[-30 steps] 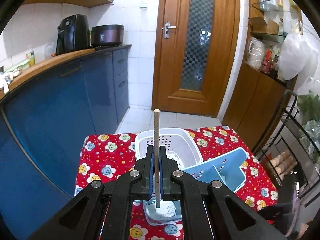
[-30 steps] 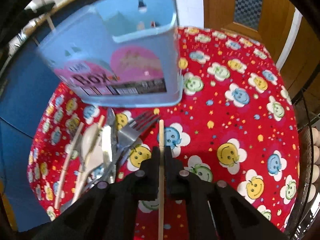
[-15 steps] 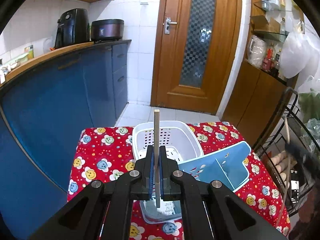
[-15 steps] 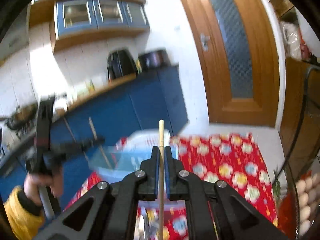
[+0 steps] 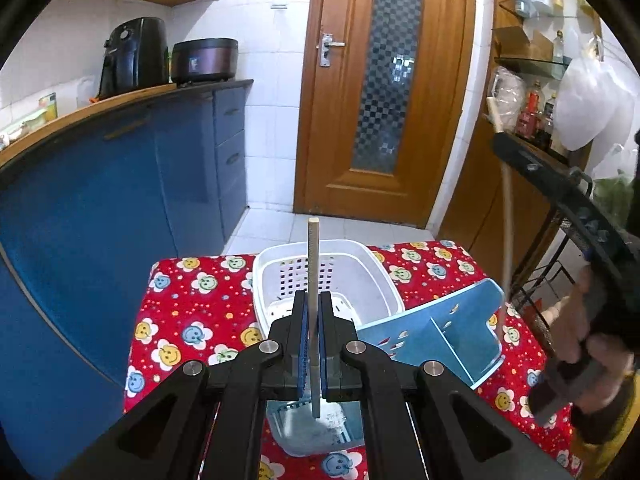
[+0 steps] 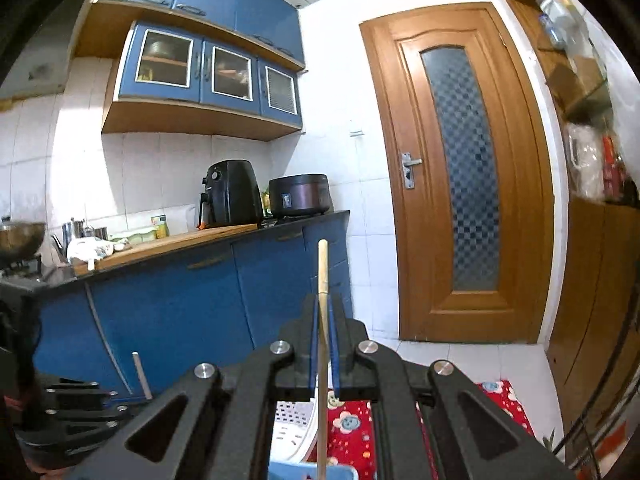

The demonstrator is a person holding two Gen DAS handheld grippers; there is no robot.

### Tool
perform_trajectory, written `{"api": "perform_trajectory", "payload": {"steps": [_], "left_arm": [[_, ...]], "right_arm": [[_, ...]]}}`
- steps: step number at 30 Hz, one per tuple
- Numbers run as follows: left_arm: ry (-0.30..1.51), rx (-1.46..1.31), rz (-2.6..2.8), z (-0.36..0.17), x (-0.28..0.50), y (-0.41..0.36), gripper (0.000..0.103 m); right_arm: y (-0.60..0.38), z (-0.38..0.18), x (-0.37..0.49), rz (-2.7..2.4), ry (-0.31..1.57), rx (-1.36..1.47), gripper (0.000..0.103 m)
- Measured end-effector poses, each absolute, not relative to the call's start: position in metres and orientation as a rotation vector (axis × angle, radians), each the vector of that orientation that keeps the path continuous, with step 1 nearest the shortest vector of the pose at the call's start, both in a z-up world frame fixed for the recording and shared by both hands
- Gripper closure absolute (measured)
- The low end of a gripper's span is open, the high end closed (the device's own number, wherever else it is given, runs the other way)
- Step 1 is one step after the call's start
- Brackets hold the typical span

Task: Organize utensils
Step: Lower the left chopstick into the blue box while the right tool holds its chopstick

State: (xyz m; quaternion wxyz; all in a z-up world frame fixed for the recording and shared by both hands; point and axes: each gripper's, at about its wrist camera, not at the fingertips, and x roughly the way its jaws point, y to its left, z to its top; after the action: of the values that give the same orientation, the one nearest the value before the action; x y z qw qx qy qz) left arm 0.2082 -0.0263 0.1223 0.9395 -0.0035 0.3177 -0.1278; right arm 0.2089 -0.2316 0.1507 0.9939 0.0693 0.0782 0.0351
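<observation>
My left gripper [image 5: 313, 300] is shut on a pale chopstick [image 5: 313, 264] that sticks up over the white basket [image 5: 384, 276]. The blue divided holder [image 5: 460, 332] leans against that basket on the red flowered tablecloth [image 5: 192, 304]. A clear blue box [image 5: 304, 428] lies under my fingers. My right gripper [image 6: 324, 304] is shut on a wooden chopstick [image 6: 322, 268] and points almost level at the kitchen. In the left wrist view a hand [image 5: 592, 344] holds it high at the right, with its chopstick [image 5: 507, 208] hanging above the holder.
Blue base cabinets [image 5: 120, 184] run along the left, with an air fryer [image 5: 134, 56] and a cooker [image 5: 204, 60] on the counter. A wooden door [image 5: 384, 92] stands behind the table. A wire rack [image 5: 560, 264] and wooden shelves [image 5: 532, 60] stand at the right.
The right gripper rose and tipped up from facing the tabletop and utensil pile to facing the kitchen, still holding its chopstick. It came into the left wrist view at the right. The left gripper barely moved.
</observation>
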Motion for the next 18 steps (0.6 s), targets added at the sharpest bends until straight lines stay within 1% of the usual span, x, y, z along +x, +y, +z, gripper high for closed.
{"api": "perform_trajectory", "payload": {"steps": [9, 15, 17, 18], "left_arm": [[0.654, -0.010, -0.285, 0.113, 0.209, -0.029, 0.099], [0.652, -0.002, -0.284, 0.113, 0.210, -0.029, 0.099], [0.655, -0.002, -0.286, 0.114, 0.209, -0.030, 0.098], [0.654, 0.002, -0.283, 0.115, 0.209, -0.030, 0.098]], "right_arm": [[-0.232, 0.115, 0.207, 0.066, 0.172, 0.154, 0.097], [-0.231, 0.105, 0.195, 0.074, 0.188, 0.137, 0.096], [-0.232, 0.104, 0.193, 0.080, 0.204, 0.136, 0.093], [-0.233, 0.105, 0.192, 0.086, 0.213, 0.140, 0.084]]}}
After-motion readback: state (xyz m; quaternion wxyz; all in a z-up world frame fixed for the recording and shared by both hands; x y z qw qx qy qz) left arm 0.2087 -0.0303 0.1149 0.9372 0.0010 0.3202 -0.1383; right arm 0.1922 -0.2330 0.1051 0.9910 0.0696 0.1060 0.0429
